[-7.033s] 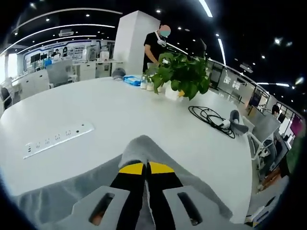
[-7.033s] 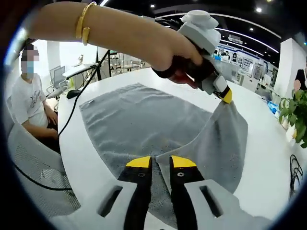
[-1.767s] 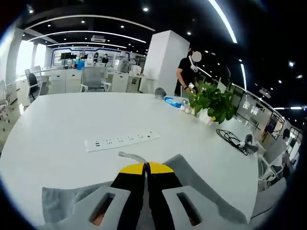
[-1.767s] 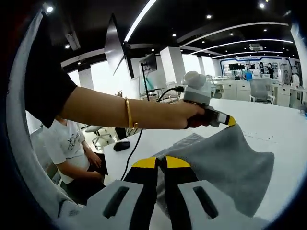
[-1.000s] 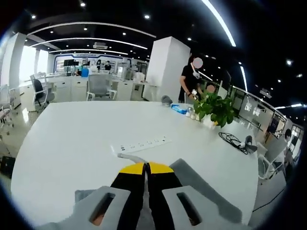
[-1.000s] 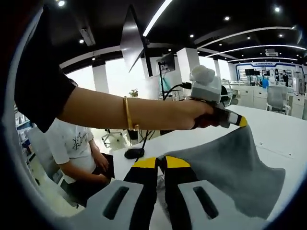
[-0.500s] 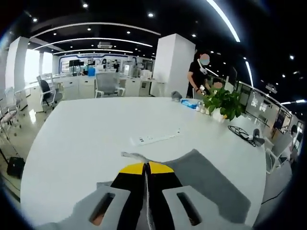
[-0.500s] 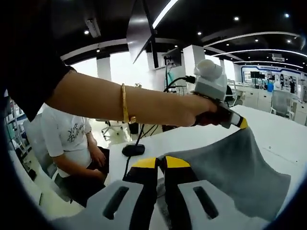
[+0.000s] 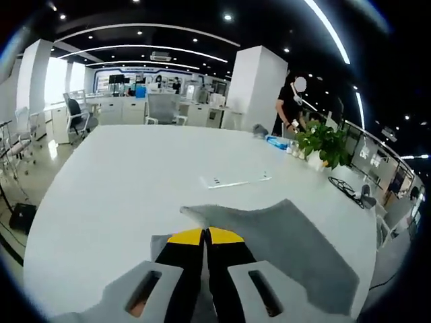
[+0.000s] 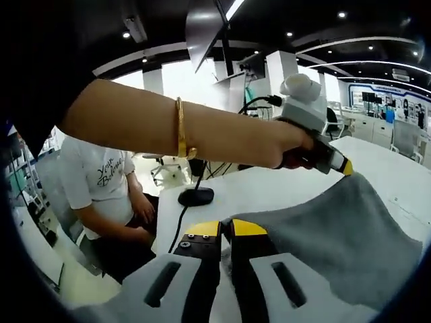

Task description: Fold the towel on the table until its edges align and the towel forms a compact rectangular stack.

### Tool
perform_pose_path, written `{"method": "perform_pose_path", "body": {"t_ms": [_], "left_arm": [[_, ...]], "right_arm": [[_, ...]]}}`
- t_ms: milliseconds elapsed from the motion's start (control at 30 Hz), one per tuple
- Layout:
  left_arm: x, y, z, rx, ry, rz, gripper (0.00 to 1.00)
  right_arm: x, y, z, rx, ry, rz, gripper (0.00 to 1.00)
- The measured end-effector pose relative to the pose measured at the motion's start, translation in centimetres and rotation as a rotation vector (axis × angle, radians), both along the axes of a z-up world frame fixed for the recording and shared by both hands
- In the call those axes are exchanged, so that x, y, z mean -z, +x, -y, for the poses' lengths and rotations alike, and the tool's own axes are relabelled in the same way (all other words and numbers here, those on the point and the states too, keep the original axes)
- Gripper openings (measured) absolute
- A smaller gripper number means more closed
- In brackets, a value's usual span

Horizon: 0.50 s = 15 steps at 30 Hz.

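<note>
The grey towel (image 9: 283,249) hangs lifted above the white table (image 9: 128,175), held at two corners. My left gripper (image 9: 205,235) is shut on one corner, the cloth spreading right from its yellow tips. In the right gripper view the towel (image 10: 337,229) stretches between my right gripper (image 10: 225,229), shut on a corner, and the left gripper (image 10: 345,166), held by a hand with a gold bracelet at the upper right.
A white power strip (image 9: 236,181) lies on the table beyond the towel. Potted plant (image 9: 323,142), bottles and a black cable coil (image 9: 347,186) stand far right. A person stands by a white pillar (image 9: 259,87). A seated person in white (image 10: 114,195), a mouse (image 10: 195,196).
Both hands have carried the towel further along the table; the power strip and plant have receded in the left gripper view. Both grippers stay shut on their corners.
</note>
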State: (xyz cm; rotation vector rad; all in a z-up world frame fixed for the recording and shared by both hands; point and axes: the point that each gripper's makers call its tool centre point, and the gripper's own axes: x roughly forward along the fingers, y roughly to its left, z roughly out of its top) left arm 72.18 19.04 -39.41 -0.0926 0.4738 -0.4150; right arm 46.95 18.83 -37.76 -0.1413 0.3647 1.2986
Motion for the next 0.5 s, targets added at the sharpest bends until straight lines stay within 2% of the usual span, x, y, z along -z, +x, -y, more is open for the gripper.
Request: {"method": "perform_pose_path", "body": {"t_ms": [67,267,367,500], "left_arm": [[-0.3,0.2,-0.2,0.007,0.010,0.005,0.00],[-1.1,0.4,-0.8,0.015,0.036,0.026,0.00],[0.8,0.3,-1.7,-0.005,0.069,-0.020,0.01],[3.9,0.0,-3.3,-0.050,0.082,-0.073,0.00]], "right_arm": [[-0.3,-0.1,-0.2,-0.013,0.008,0.006,0.02],[-1.5,-0.2,-0.5,-0.020,0.005,0.085,0.02],[-0.2,-0.3,-1.1,-0.030,-0.017,0.077,0.02],[2.3,-0.3,-2.1,-0.033,-0.054,0.057,0.02]]}}
